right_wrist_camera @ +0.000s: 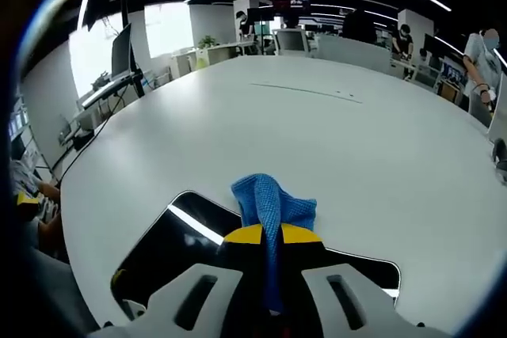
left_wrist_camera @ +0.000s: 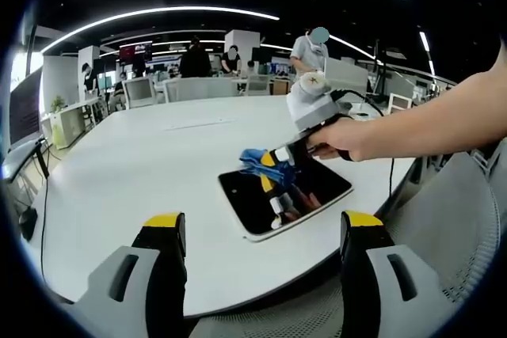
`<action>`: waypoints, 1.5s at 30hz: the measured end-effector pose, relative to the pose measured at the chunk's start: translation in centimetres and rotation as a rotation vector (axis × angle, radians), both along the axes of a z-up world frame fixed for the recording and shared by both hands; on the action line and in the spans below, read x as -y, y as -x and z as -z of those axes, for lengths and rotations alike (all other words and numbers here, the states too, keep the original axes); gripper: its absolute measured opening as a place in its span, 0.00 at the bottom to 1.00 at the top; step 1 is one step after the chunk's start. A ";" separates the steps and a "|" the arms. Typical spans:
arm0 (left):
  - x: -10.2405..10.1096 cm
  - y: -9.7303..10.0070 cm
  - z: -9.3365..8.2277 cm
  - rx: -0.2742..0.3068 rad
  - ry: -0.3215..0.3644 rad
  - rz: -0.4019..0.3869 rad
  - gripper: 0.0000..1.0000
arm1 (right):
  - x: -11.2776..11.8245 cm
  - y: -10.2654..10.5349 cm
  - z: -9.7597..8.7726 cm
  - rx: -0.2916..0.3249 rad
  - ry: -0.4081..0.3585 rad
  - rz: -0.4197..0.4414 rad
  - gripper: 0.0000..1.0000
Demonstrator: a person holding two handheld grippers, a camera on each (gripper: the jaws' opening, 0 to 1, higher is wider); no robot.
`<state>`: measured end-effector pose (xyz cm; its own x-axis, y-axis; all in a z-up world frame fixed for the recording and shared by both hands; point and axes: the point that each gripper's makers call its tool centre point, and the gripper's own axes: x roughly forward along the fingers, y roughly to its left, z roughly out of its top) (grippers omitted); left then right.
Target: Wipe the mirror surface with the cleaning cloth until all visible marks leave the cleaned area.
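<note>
Wiping the mirror (left_wrist_camera: 261, 195) with a cloth (right_wrist_camera: 272, 207)
Cloth was clenched by the right gripper (right_wrist_camera: 272, 237); left gripper (left_wrist_camera: 263, 231) was held released, nearby.

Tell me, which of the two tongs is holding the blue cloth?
The right tongs, shut on the blue cloth over the mirror; the left tongs are open and empty.

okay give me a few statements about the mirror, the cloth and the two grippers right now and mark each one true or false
1. The right gripper is shut on the blue cloth. True.
2. The mirror stands upright against a wall. False: it lies flat on the white table.
3. The left gripper holds the cloth. False: its jaws are apart and hold nothing.
4. The cloth is over the mirror. True.
5. The cloth is red. False: it is blue.
</note>
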<state>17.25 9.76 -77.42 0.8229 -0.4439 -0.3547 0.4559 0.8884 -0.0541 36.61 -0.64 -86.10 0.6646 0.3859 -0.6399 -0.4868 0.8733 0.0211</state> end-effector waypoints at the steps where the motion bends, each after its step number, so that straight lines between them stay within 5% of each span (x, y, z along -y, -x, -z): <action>1: 0.0 0.0 0.0 0.000 0.000 0.000 0.78 | -0.2 0.0 0.0 0.000 -0.001 -0.002 0.00; 20: 0.0 -0.1 0.2 -0.013 -0.005 0.004 0.78 | -5.7 0.6 0.1 -0.010 -0.003 -0.094 0.00; 36: 0.2 0.0 0.3 -0.012 -0.004 0.009 0.78 | -7.5 1.0 0.1 -0.029 -0.012 -0.128 0.00; 45: 0.2 0.0 0.2 -0.010 -0.003 0.008 0.78 | -7.6 0.8 0.2 0.002 0.053 -0.216 0.00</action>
<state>17.25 9.57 -77.66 0.8157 -0.4496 -0.3641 0.4625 0.8848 -0.0565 35.85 6.95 -86.29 0.5709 0.4852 -0.6623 -0.6629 0.7483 -0.0232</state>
